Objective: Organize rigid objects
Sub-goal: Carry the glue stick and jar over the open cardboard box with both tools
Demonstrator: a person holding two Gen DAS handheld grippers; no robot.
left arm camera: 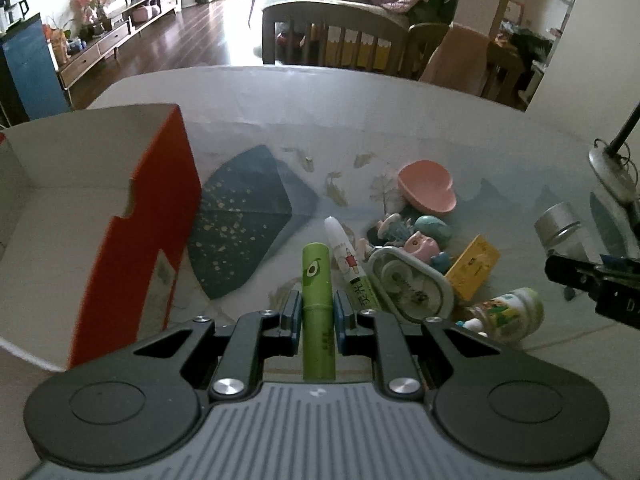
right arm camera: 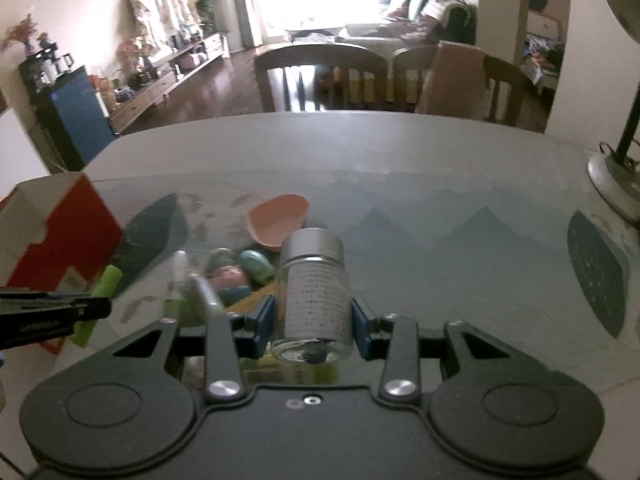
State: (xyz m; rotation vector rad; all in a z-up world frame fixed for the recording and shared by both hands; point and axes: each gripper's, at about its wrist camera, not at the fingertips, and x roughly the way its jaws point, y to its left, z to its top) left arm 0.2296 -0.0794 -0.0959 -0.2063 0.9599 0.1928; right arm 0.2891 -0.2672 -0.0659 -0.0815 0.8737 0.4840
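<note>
My left gripper (left arm camera: 317, 312) is shut on a green tube with an avocado print (left arm camera: 317, 292), lifted above the table. An open cardboard box with an orange-red side (left arm camera: 156, 216) stands to its left. My right gripper (right arm camera: 313, 322) is shut on a clear glass jar with a silver lid (right arm camera: 314, 280), also off the table; that jar shows at the right edge of the left wrist view (left arm camera: 560, 226). Below lies a heap of small items: a white glue tube (left arm camera: 346, 256), an oval white case (left arm camera: 412, 284), a yellow box (left arm camera: 474, 266), a printed little jar (left arm camera: 508, 312) and a pink heart-shaped dish (left arm camera: 428, 188).
The table wears a pale cloth with blue leaf prints (left arm camera: 240, 224). A lamp base with a dark pole (right arm camera: 616, 176) stands at the far right. Wooden chairs (right arm camera: 320, 76) line the far edge of the table. Small pastel figures (left arm camera: 420, 240) sit among the heap.
</note>
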